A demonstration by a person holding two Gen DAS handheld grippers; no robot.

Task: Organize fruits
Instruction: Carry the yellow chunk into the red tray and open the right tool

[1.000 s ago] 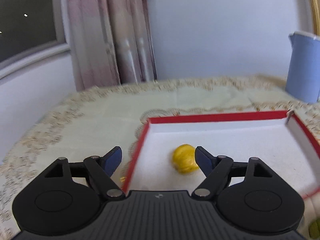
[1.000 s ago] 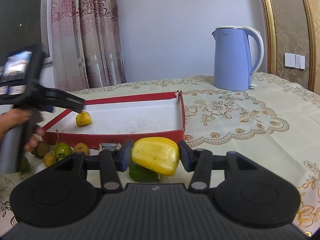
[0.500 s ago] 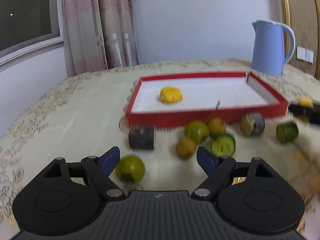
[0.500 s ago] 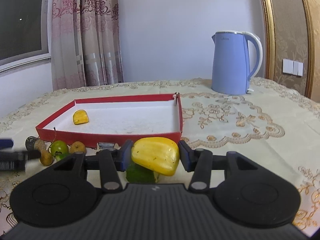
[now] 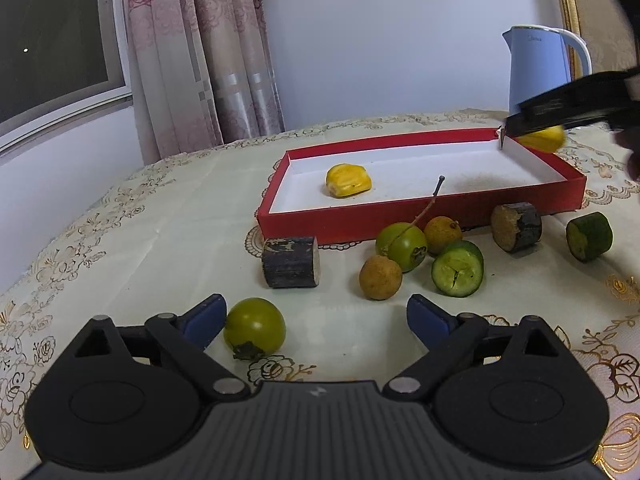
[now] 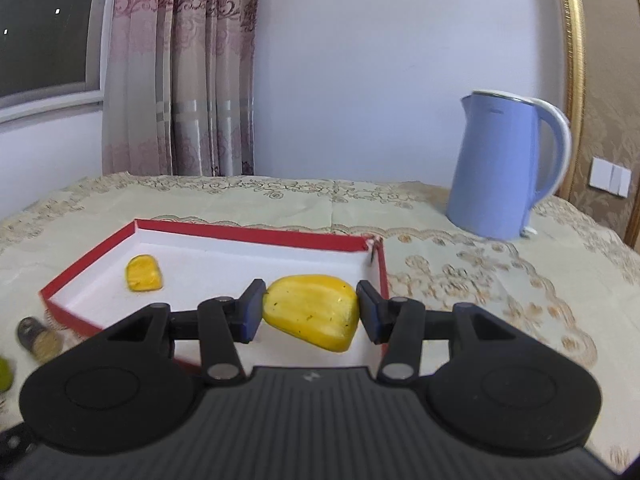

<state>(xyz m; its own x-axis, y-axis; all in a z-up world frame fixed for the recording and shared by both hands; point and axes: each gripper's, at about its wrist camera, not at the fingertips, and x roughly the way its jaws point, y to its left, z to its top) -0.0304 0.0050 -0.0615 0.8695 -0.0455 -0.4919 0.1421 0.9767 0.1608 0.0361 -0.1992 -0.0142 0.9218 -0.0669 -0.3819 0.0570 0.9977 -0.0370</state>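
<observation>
Left wrist view: The left gripper [image 5: 312,318] hovers low over the tabletop [image 5: 160,248], its fingers [image 5: 204,316] spread wide apart and holding nothing. A green round fruit [image 5: 254,329] lies on the cloth just beside the left finger pad. The red tray [image 5: 420,216] serves as the landmark. One small yellow fruit piece [image 5: 348,181] lies inside the tray near its left end. In front of the tray's near wall, from left to right, lie a dark wooden log piece [image 5: 291,262], a brown longan [image 5: 380,278], a green fruit with a stem [image 5: 401,241], a second longan [image 5: 443,235], a cut cucumber piece [image 5: 457,269], a second log piece [image 5: 516,227] and a second green cut piece [image 5: 589,236]. A blue kettle [image 5: 538,70] stands behind the tray's far right corner. The right gripper [image 5: 560,110] enters from the right above that corner.

Right wrist view: The right gripper [image 6: 310,310] has its fingers [image 6: 252,310] clamped on a large yellow fruit piece [image 6: 314,310], held above the right end of the red tray [image 6: 248,234]. The small yellow fruit piece [image 6: 144,273] lies in the tray's left part. The blue kettle [image 6: 504,164] stands beyond the tray, to its right.
</observation>
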